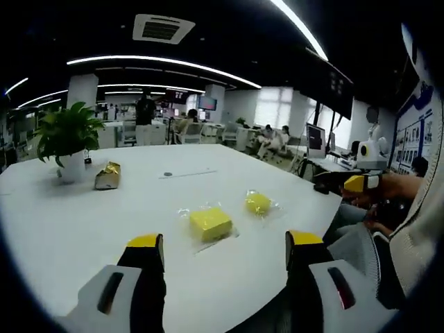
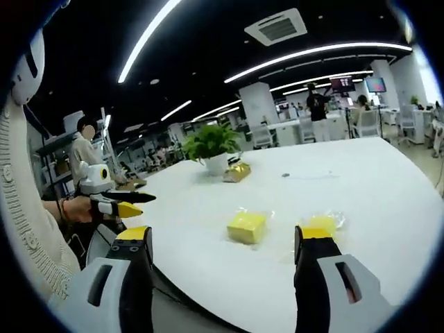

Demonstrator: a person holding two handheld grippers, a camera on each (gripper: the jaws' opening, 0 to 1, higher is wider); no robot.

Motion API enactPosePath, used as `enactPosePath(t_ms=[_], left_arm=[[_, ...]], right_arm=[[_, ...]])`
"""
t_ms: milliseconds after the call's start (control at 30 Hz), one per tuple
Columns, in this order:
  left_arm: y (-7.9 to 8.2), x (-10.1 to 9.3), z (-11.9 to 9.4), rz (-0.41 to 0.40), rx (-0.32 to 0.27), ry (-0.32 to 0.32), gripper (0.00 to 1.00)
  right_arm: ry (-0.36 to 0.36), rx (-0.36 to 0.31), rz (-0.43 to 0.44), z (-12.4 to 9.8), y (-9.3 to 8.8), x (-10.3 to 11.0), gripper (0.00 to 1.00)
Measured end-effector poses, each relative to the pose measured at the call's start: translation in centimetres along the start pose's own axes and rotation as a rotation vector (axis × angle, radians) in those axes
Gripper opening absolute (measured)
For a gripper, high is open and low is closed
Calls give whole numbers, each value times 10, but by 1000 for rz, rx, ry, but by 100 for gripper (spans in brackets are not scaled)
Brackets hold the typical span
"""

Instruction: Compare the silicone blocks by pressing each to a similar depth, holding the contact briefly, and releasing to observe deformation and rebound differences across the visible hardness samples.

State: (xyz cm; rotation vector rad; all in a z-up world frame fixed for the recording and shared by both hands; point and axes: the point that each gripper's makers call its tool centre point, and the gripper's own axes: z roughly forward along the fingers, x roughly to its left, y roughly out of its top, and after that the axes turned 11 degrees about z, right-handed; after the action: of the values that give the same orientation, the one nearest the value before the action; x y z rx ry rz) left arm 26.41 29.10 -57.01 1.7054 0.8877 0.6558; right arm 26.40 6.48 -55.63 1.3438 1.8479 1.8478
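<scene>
A yellow square silicone block [image 1: 210, 223] lies in a clear wrapper on the white table [image 1: 90, 222], just beyond my left gripper [image 1: 225, 243], whose jaws stand wide apart with nothing between them. To its right lies a rounder yellow block [image 1: 257, 202], also wrapped. In the right gripper view the square block [image 2: 247, 227] sits ahead between the open jaws of my right gripper [image 2: 224, 234]; the round block [image 2: 325, 221] is partly hidden behind the right jaw. Neither gripper touches a block. Hands hold the right gripper [image 1: 357, 183] off the table's edge and the left gripper [image 2: 119, 204].
A potted plant [image 1: 67, 139] and a gold foil packet [image 1: 107, 175] stand at the table's far left; the plant [image 2: 211, 147] and packet [image 2: 237, 171] lie beyond the blocks. A small dark dot [image 1: 167, 174] marks the tabletop. People and desks fill the office behind.
</scene>
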Motion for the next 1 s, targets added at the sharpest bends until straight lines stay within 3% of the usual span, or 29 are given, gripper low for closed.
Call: enactPosePath(t_ms=[167,600,1000], left_arm=[[2,-5,-4,-24,-24,-9,76],[-2,-6,-9,-38,-2,-24,76],[-7,3,-9,-41,12,-31,76]], right_arm=[[-26,7,17,-1,-5,-2,78],[-22,20,29,-2,-8,1,77],[-26,10,15,-4,3,3,76]])
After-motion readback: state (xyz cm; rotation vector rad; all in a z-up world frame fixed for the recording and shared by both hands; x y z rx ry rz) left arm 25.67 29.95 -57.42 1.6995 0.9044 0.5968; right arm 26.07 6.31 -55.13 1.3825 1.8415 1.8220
